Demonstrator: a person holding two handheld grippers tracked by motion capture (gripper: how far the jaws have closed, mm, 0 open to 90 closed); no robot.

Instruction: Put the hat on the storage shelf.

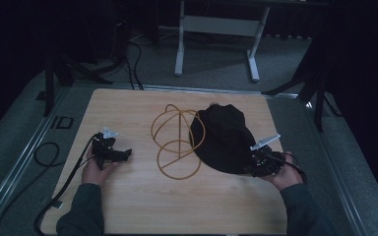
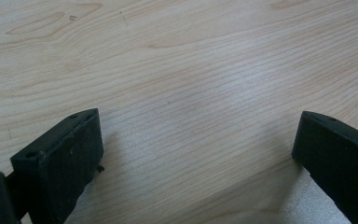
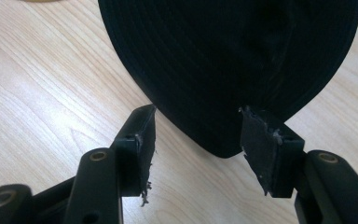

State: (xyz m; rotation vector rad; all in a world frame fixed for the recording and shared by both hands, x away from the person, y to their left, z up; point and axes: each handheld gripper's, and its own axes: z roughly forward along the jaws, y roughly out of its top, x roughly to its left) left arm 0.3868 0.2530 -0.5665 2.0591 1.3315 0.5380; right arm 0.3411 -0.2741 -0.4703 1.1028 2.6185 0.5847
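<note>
Two tools work the bench [image 1: 128, 206]: the right tool [image 3: 196, 135], half open, straddles the black hat's [image 1: 224, 137] brim tip, which points toward it without touching; left tool [image 2: 196, 154] open, empty.

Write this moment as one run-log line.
left claw: open, over table | right claw: open around black hat brim | wire stand: bare

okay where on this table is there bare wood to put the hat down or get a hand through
Bare wood lies along the near edge of the table between the two forearms, and in the far left corner beyond the left gripper. The middle is crowded: the wire stand touches the black hat, with the right gripper at the brim.
</note>
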